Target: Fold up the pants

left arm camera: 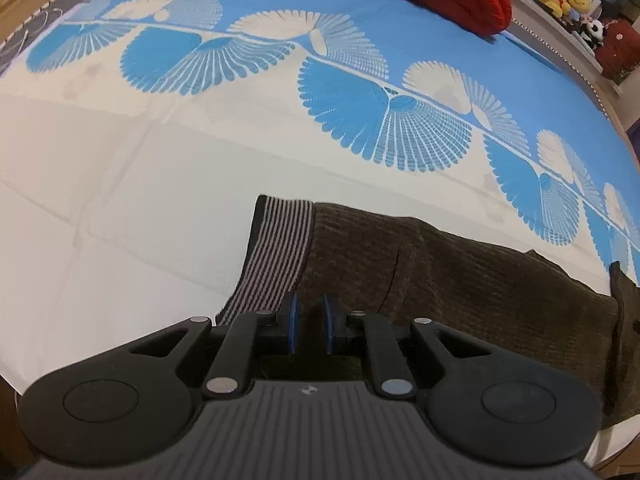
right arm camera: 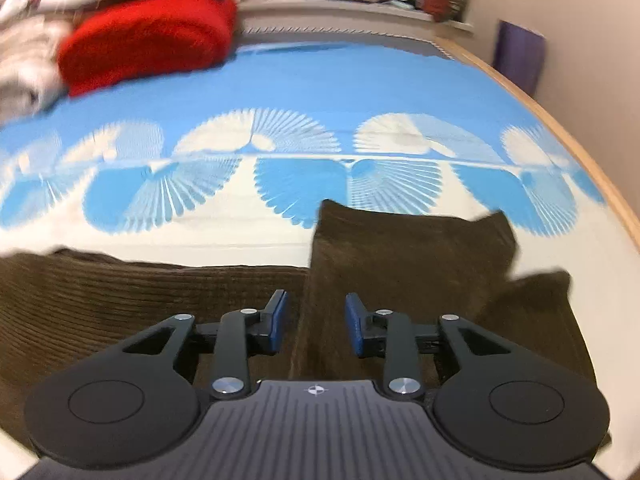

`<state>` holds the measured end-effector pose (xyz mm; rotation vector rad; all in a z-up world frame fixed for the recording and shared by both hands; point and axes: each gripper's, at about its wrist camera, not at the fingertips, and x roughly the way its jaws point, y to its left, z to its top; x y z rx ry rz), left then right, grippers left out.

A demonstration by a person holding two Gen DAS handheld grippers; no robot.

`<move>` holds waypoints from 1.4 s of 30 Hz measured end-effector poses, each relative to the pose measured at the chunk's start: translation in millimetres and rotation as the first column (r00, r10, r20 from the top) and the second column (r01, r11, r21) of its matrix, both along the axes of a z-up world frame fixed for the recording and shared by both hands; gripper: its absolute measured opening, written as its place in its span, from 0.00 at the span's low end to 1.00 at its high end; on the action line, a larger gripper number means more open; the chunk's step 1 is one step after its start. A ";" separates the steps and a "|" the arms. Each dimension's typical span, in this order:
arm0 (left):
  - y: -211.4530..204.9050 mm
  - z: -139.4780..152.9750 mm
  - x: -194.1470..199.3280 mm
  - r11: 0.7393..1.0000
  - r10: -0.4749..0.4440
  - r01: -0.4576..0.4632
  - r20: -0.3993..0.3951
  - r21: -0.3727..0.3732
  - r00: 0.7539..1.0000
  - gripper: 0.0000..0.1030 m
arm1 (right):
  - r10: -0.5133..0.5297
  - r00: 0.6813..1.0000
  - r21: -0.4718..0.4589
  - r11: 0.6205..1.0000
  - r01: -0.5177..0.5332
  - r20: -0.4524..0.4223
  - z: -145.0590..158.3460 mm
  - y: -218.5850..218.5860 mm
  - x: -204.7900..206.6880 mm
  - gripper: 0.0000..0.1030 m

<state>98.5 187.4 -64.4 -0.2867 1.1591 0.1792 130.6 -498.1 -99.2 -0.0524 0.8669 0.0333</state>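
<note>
Pants (left arm camera: 460,280) of brown ribbed corduroy lie flat on the bed, their striped grey-and-white waistband (left arm camera: 276,256) at one end and the leg ends doubled over into a thick fold (right arm camera: 400,256) at the other. Your left gripper (left arm camera: 310,322) sits at the waistband, blue pads nearly together; whether cloth is pinched between them, you cannot tell. Your right gripper (right arm camera: 316,322) is spread wide, straddling the fold's edge. Beneath is a smooth blue-and-cream bedsheet (left arm camera: 160,152) printed with fan shapes, and a red knitted bundle (right arm camera: 148,48) beyond.
</note>
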 end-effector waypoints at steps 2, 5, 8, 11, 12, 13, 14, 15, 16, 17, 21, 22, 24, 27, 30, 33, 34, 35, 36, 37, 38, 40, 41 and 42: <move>0.2 -2.2 5.2 1.000 0.014 -0.014 -0.004 0.003 1.000 0.14 | 0.028 0.999 -0.061 0.998 -0.030 -0.031 -17.5 16.3 16.0 0.33; 1.6 -3.4 10.2 1.000 0.021 -0.021 -0.010 0.000 1.000 0.14 | 0.012 0.996 -0.249 0.968 -0.034 -0.092 -48.3 29.9 30.5 0.32; -1.4 -2.4 13.7 1.000 0.016 -0.016 -0.005 -0.004 1.000 0.14 | 0.007 0.995 -0.210 0.977 -0.029 -0.104 -52.0 15.6 23.4 0.12; -6.9 -1.3 14.4 1.000 0.009 -0.009 0.001 -0.011 1.000 0.14 | -0.114 0.993 -0.138 0.983 0.119 0.044 -16.4 -18.6 -0.5 0.09; -8.8 -0.6 14.1 1.000 0.005 -0.005 0.005 -0.018 1.000 0.14 | -0.215 0.971 -0.063 0.973 0.222 0.108 2.7 -41.1 -16.5 0.09; -10.4 0.3 13.4 1.000 0.000 0.000 0.008 -0.024 1.000 0.14 | -0.303 0.942 0.003 0.952 0.306 0.144 15.1 -60.6 -31.4 0.09; -12.6 1.2 13.0 1.000 -0.005 0.006 0.011 -0.027 1.000 0.14 | -0.403 0.901 0.069 0.915 0.398 0.161 24.9 -83.1 -50.7 0.09; -14.7 2.1 12.1 1.000 -0.012 0.012 0.013 -0.028 1.000 0.14 | -0.495 0.858 0.133 0.868 0.479 0.138 28.5 -106.4 -71.7 0.07; -16.8 2.5 11.2 0.999 -0.018 0.018 0.013 -0.028 1.000 0.14 | -0.543 0.836 0.184 0.833 0.522 0.085 24.5 -124.4 -87.5 0.07; -18.6 3.2 10.3 0.999 -0.024 0.024 0.014 -0.029 1.000 0.14 | -0.568 0.823 0.222 0.802 0.554 0.000 13.3 -141.8 -103.2 0.07; -22.0 2.4 6.7 0.999 -0.043 0.044 0.006 -0.026 0.999 0.14 | -0.583 0.764 0.293 0.706 0.644 -0.276 -34.5 -180.4 -145.1 0.12; -20.5 1.9 5.7 0.999 -0.040 0.040 0.005 -0.025 0.999 0.16 | -0.599 0.758 0.324 0.685 0.652 -0.258 -34.7 -187.1 -152.5 0.12; -14.6 0.5 4.5 1.000 -0.020 0.020 0.000 -0.025 1.000 0.22 | -0.632 0.753 0.347 0.675 0.652 -0.184 -29.8 -197.0 -159.6 0.13; -3.5 -2.6 4.1 0.999 0.020 -0.020 -0.011 -0.033 1.000 0.24 | -0.688 0.704 0.389 0.608 0.692 -0.178 -34.0 -215.4 -159.4 0.37; 9.7 -6.8 1.8 0.997 0.061 -0.063 -0.028 -0.045 0.998 0.29 | -0.763 0.601 0.433 0.470 0.769 -0.240 -50.1 -233.9 -154.6 0.39; 22.6 -12.2 -1.9 0.994 0.100 -0.102 -0.052 -0.044 0.994 0.37 | -0.799 0.533 0.411 0.403 0.818 -0.277 -63.7 -241.7 -145.0 0.38; 26.3 -13.5 -2.6 0.993 0.108 -0.111 -0.058 -0.047 0.992 0.38 | -0.813 0.513 0.392 0.392 0.833 -0.277 -65.2 -242.9 -142.4 0.36; 29.6 -15.3 -3.2 0.992 0.113 -0.116 -0.063 -0.050 0.992 0.39 | -0.820 0.502 0.376 0.389 0.841 -0.274 -66.7 -242.7 -140.3 0.22; 32.4 -16.9 -3.3 0.991 0.117 -0.120 -0.071 -0.050 0.991 0.42 | -0.823 0.502 0.353 0.401 0.845 -0.267 -67.3 -245.1 -142.8 0.14; 34.7 -17.7 -4.0 0.991 0.123 -0.126 -0.075 -0.042 0.990 0.46 | -0.823 0.506 0.337 0.415 0.845 -0.256 -65.8 -242.7 -140.4 0.13; 37.2 -17.9 -4.8 0.991 0.132 -0.134 -0.076 -0.021 0.988 0.47 | -0.826 0.512 0.335 0.425 0.841 -0.238 -61.4 -241.0 -138.7 0.11; 42.7 -16.7 -7.0 0.988 0.156 -0.157 -0.067 -0.006 0.986 0.47 | -0.830 0.539 0.343 0.470 0.813 -0.140 -39.5 -233.9 -138.1 0.10; 46.7 -15.2 -8.1 0.985 0.167 -0.168 -0.054 -0.024 0.984 0.47 | -0.826 0.559 0.348 0.505 0.790 -0.073 -27.3 -229.4 -140.1 0.09; 50.6 -14.9 -9.4 0.982 0.176 -0.178 -0.043 -0.057 0.983 0.48 | -0.819 0.574 0.351 0.537 0.767 0.000 -16.5 -224.6 -141.9 0.09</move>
